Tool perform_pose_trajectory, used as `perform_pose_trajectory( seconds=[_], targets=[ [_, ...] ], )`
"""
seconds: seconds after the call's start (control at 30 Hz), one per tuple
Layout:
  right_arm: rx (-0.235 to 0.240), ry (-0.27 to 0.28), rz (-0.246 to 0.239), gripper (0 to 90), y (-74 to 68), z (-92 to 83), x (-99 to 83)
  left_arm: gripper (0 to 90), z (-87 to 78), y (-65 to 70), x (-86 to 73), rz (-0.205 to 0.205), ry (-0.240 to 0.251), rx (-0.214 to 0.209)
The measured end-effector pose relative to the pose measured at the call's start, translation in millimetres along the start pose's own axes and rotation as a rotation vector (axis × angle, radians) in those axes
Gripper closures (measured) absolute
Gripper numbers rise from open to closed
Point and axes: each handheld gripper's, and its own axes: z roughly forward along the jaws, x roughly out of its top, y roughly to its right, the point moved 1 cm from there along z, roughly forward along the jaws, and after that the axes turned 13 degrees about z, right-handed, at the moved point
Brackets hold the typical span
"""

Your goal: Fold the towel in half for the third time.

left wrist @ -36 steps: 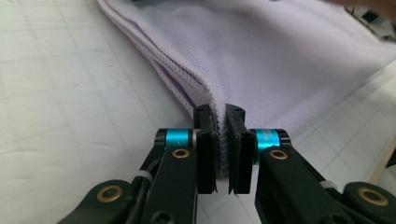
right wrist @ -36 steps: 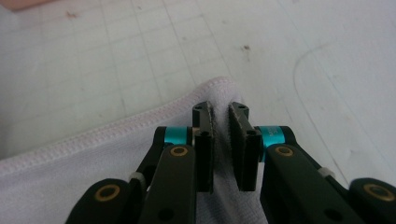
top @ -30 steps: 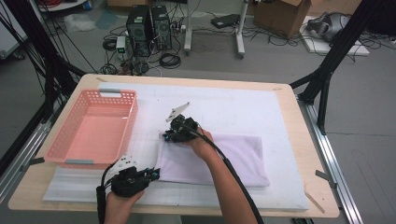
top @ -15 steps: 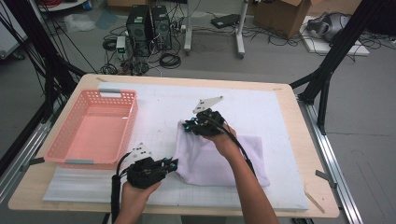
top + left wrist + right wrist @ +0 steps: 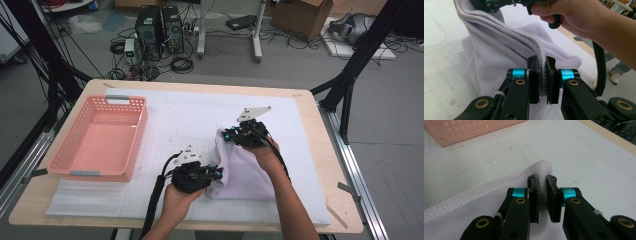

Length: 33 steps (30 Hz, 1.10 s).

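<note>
Room stays open on the white mat (image 5: 190,115) between the pink basket (image 5: 100,137) and my one lilac towel (image 5: 240,167), lifted near the front edge. I have two grippers: left gripper (image 5: 216,172) and right gripper (image 5: 226,135) each pinch its hem. Folds hide its underside.

Mat (image 5: 200,112) lies open around the towel (image 5: 240,170); basket (image 5: 100,137) blocks left.
</note>
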Motion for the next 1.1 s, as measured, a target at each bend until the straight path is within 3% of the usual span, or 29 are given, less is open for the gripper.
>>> perform_pose_trajectory(
  seconds=[0.33,0.4,0.47,0.63,0.83,0.97,1.1],
  targets=[
    [-0.048,0.007,0.039,82.3,27.2,-23.8,-26.4,80.6,49.5,14.5,0.4,-0.001,-0.044,-0.038],
    [-0.057,0.002,0.045,82.3,31.9,-27.7,-31.7,76.9,55.8,16.6,1.3,-0.007,-0.046,-0.039],
    [-0.065,0.0,0.05,82.4,37.3,-31.5,-37.1,66.7,57.5,17.7,2.8,0.005,-0.021,-0.039],
    [-0.076,0.011,0.056,82.4,44.4,-43.6,-43.4,45.5,42.6,14.1,5.2,0.076,0.044,-0.009],
    [-0.116,0.006,0.054,82.2,49.9,-53.3,-48.9,38.9,16.5,-0.1,-3.2,0.114,0.082,0.039],
    [-0.149,-0.005,0.065,81.1,53.8,-58.9,-58.0,37.9,4.8,-10.1,-16.5,0.114,0.068,0.072],
    [-0.251,-0.002,0.138,63.7,56.6,-67.5,-70.7,36.8,-2.2,-17.7,-26.7,0.11,0.06,0.099]
  ],
)
